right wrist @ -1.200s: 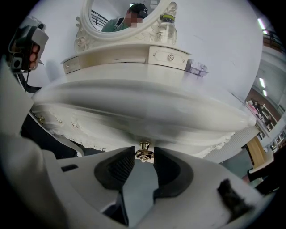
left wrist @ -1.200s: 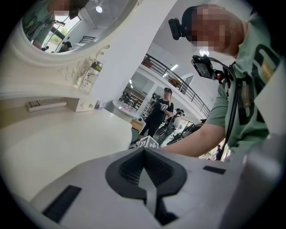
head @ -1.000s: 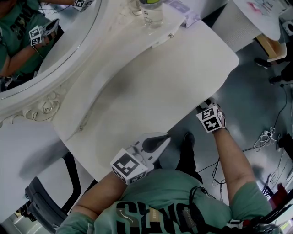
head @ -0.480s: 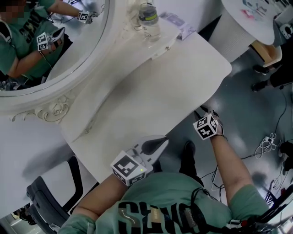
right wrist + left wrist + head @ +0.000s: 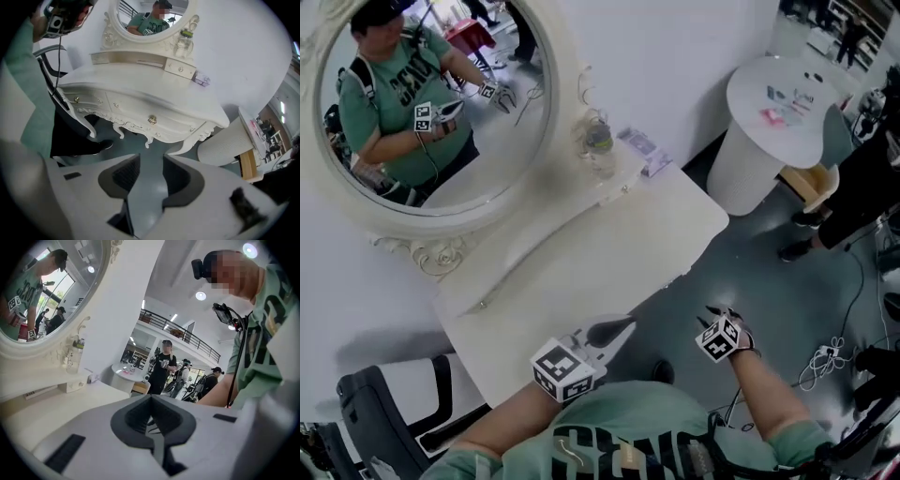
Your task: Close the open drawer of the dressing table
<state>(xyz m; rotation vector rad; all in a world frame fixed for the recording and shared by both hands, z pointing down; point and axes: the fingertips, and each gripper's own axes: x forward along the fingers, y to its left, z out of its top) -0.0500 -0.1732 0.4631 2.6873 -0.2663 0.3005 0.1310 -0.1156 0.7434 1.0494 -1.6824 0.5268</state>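
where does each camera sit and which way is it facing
Head view: on the person's head, facing steeply down at the dressing table; shows both forearms, left gripper, right gripper.
Left gripper view: on that gripper, facing level across the tabletop; shows its shut jaws, green shirt.
Right gripper view: on that gripper, facing down at the drawer fronts; its empty jaws have just been opening.
All three share the mirror.
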